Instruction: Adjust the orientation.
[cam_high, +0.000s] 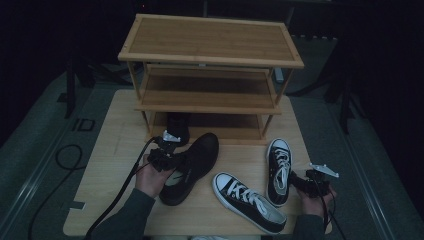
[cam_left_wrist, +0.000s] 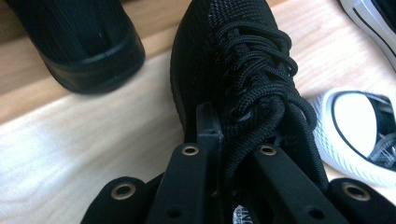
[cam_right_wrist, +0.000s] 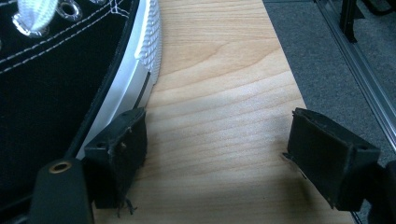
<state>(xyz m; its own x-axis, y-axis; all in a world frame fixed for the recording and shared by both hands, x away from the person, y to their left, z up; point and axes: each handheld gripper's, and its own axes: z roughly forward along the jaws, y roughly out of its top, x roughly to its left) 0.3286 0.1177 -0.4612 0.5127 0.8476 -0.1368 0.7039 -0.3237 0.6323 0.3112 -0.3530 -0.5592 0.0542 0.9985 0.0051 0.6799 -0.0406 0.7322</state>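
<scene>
The left tool (cam_high: 172, 159) is clenching the black shoe (cam_high: 196, 162) near the rack (cam_high: 210, 107). The right tool (cam_right_wrist: 217, 154) is resting released by the surface (cam_right_wrist: 224, 93) edge.

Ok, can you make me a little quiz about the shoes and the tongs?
1. True or false: the left tongs are shut on the all-black shoe.
2. How many black-and-white sneakers lie on the table?
3. Where is the other black shoe? A) top shelf B) bottom shelf of the rack C) floor

Key: 1. True, gripping it at the laces. 2. Two: one lying slantwise, one beside the open right tongs. 3. B.
</scene>
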